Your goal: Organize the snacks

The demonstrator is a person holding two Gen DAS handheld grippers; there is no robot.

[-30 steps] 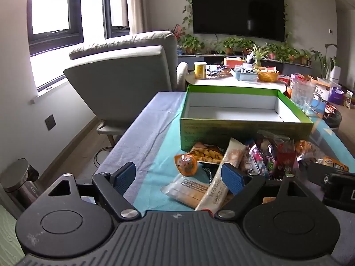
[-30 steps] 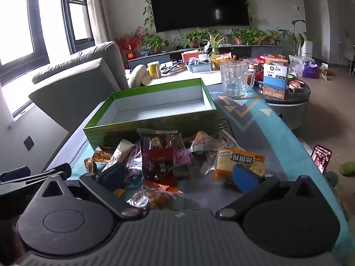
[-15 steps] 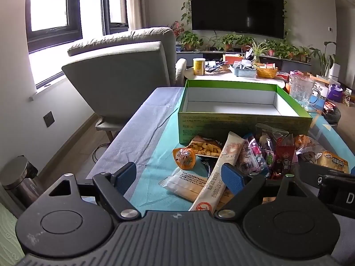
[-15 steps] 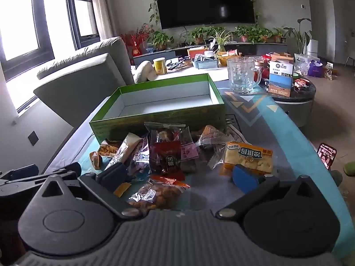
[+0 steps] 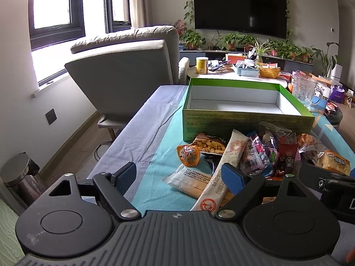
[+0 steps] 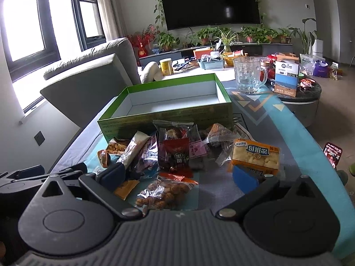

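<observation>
Both tongs [image 5: 178,176] [image 6: 179,176] gape above snacks [image 6: 175,153].

green box [image 5: 244,123], teal cloth [image 5: 164,166], orange snack pack [image 6: 255,156]

home living room, wall-mounted tv [image 5: 239,8] above potted plants [image 5: 235,41], grey armchair [image 5: 126,66], windows [image 5: 55,6], cluttered coffee table [image 5: 221,72]

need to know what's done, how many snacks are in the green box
0. The green box shows only its bare white floor. All the snack packets lie in a pile on the table in front of it. The strip behind its near wall is hidden.
</observation>
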